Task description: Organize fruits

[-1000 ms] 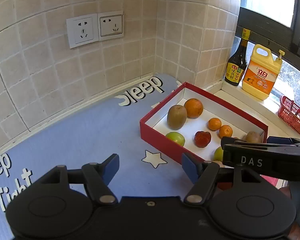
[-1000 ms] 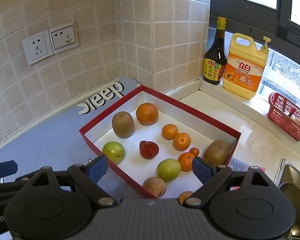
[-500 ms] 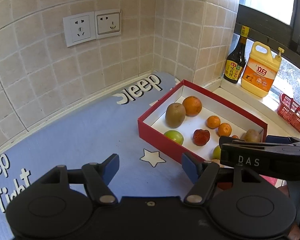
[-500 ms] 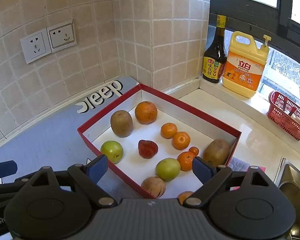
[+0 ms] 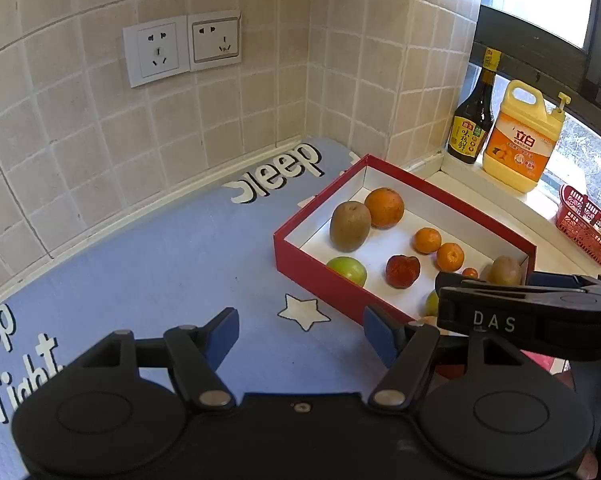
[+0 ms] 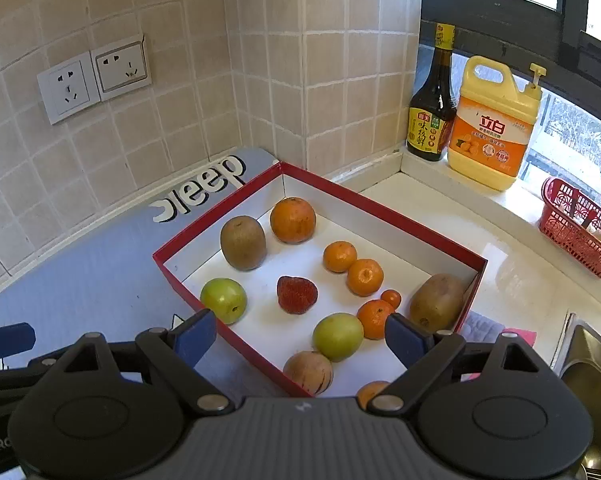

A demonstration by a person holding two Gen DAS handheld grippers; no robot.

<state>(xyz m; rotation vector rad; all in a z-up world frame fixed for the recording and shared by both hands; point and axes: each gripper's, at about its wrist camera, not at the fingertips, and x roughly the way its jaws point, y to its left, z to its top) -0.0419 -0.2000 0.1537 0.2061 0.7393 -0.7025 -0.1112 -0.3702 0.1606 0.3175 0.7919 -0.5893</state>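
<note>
1. Two brown fuzzy kiwis (image 6: 243,243), (image 6: 436,296).
2. One large round orange (image 6: 293,219).
3. Two green round apples (image 6: 223,300), (image 6: 337,336).
4. One red strawberry (image 6: 296,294).
5. Two white wall sockets (image 6: 64,92), (image 6: 123,68).

The left wrist view looks down from left of the box (image 5: 404,240), over the blue mat (image 5: 160,272), fairly far off. The right wrist view sits nearer, seemingly right above the box's near corner. Both share the box, sockets (image 6: 94,82) and bottles (image 6: 432,96).
</note>
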